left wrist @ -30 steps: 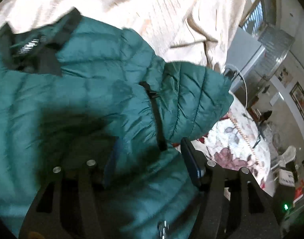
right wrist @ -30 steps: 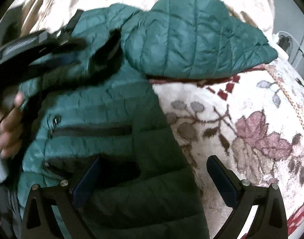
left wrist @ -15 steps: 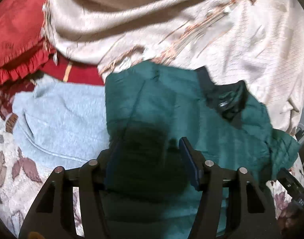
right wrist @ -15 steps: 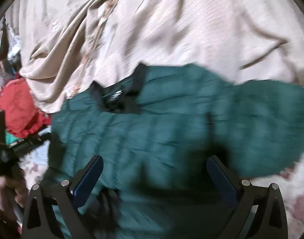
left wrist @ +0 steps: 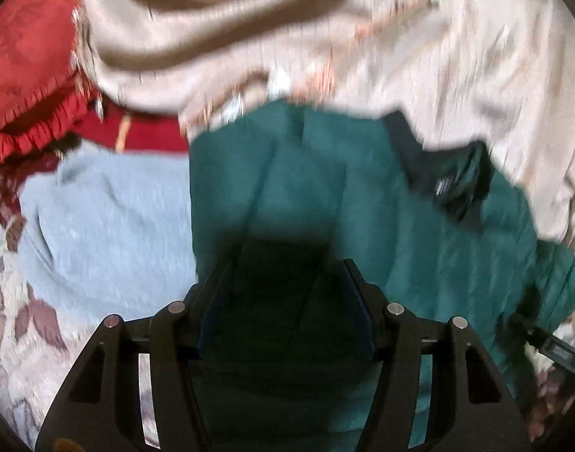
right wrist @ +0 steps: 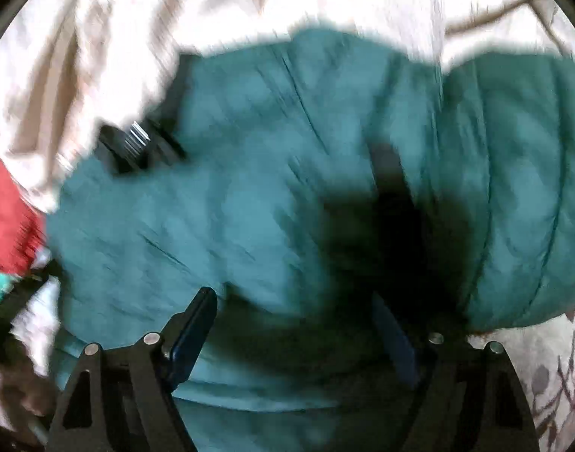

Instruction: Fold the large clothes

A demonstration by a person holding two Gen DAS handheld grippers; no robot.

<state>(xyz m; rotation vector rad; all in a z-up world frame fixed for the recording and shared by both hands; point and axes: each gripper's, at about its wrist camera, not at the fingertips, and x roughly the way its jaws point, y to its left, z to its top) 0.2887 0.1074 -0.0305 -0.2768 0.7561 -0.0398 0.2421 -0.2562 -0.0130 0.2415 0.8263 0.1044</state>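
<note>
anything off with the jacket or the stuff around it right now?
Nothing damaged or spilled. The green jacket lies askew on the bed, its black collar turned open and one sleeve bunched across the body. It also overlaps a light blue garment beside it. Both views are motion-blurred, so finer detail is unclear.

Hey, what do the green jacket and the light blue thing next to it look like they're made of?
Jacket: probably a thin, smooth synthetic shell over padding, since the right view shows puffy quilted ridges with a slight sheen. Blue cloth: looks like soft matte fleece or terry with a fuzzy, nubby surface. Blur leaves both uncertain.
</note>
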